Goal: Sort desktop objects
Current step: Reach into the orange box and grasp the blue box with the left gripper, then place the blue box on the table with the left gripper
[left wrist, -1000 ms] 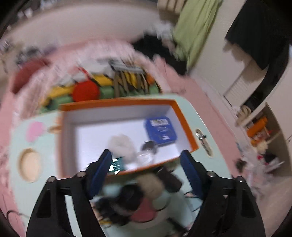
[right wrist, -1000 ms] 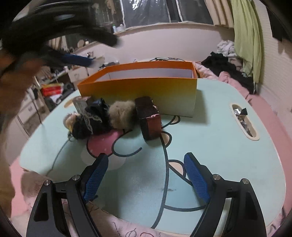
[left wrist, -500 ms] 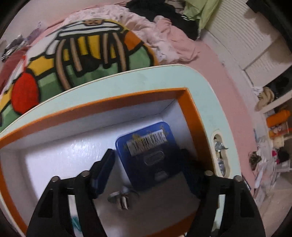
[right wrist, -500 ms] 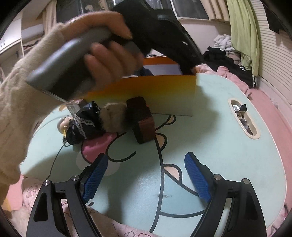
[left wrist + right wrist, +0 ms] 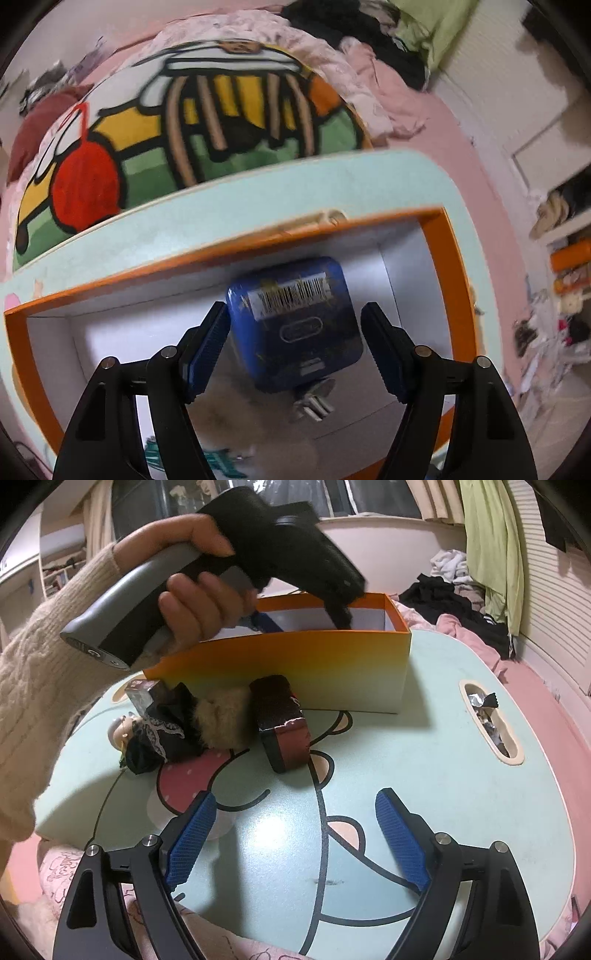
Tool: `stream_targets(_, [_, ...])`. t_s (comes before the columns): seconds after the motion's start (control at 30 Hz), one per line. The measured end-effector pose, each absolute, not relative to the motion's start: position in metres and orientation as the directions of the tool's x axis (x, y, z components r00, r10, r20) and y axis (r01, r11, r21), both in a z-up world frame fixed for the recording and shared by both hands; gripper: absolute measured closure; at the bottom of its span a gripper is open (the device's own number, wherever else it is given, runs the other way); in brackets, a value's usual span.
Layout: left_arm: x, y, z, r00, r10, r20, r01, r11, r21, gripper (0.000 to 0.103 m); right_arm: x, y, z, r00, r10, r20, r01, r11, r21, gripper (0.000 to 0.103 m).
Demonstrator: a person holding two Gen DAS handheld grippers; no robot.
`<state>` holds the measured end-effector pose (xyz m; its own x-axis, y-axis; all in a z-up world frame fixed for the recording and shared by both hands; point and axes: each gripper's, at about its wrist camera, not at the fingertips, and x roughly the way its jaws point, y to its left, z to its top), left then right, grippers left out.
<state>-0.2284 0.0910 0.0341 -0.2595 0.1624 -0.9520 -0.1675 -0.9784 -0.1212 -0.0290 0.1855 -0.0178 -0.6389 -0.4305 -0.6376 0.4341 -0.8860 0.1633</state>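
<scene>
- Blue case [image 5: 295,325] with a barcode label lies on the white floor of the orange box [image 5: 439,236], toward its far right corner; a small metal bit sits just near of it.
- My left claw [image 5: 291,350] points steeply down into the box, jaws spread either side of the case, left pad about touching its edge, right pad apart. Not gripping, as far as I can judge.
- My right claw [image 5: 295,834] hangs released over the mint bench [image 5: 424,760], nothing between the pads.
- Unsorted on the bench, against the near wall of the box: dark red pouch [image 5: 282,723], tan fur puff [image 5: 221,723], black lace doll [image 5: 155,734].
- Step, my read: left claw working at the case inside the box, placing or regrasping, cannot tell which.
- Next, I'd lift the left claw clear of the box walls, then bring the right claw forward to the pouch, the nearest item.
</scene>
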Motion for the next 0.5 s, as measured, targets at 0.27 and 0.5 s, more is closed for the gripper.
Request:
stream_targets(0.27, [-0.220,0.107,0.035,-0.284,0.022,-0.958,-0.265,-0.963,0.056,0.036,-0.027,0.188,-0.019,-0.647,-0.431,-0.629,0.431,-0.887,0.165,0.015])
stream_targets(0.5, [-0.146,0.054,0.109,-0.481,0.384,-0.788,-0.333,-0.912,-0.241,0.036,-0.024,0.187,-0.020,-0.647,-0.431,-0.629,0.432,-0.887,0.164,0.015])
